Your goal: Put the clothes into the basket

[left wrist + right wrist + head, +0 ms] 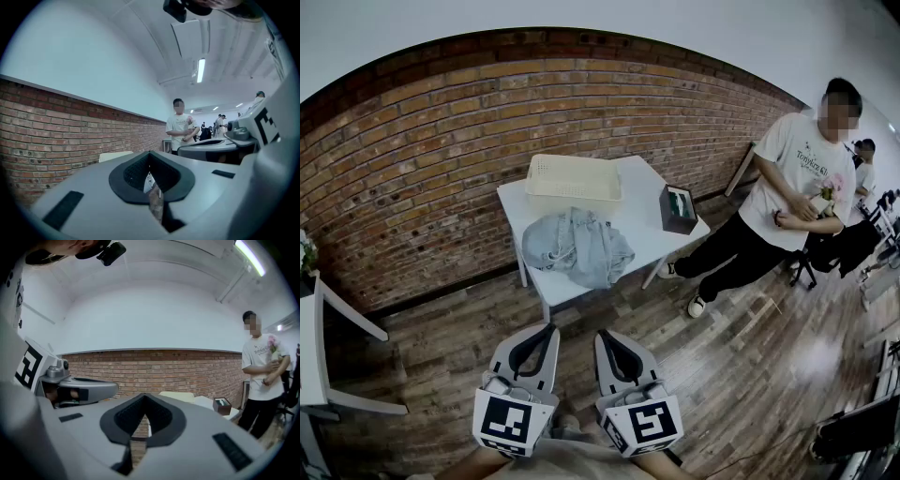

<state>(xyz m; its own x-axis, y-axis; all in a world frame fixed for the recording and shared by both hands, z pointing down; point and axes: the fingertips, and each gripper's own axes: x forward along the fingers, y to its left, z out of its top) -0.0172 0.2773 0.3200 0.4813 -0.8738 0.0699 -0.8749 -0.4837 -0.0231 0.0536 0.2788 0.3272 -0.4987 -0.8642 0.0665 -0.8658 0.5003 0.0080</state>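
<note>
A crumpled pale-blue denim garment (577, 247) lies on the near half of a small white table (642, 225). Behind it, against the brick wall, stands a cream plastic basket (574, 177), with nothing showing inside. My left gripper (538, 331) and right gripper (609, 335) hang side by side over the wooden floor, well short of the table, both shut with nothing between the jaws. The left gripper view shows its jaws (151, 174) closed and the basket (116, 155) far ahead. In the right gripper view the closed jaws (143, 417) sit below the basket (177, 396).
A dark box (679, 208) sits at the table's right edge. A person (773, 202) in a white shirt leans against the wall right of the table. White furniture (321, 349) stands at the far left. Brick wall runs behind everything.
</note>
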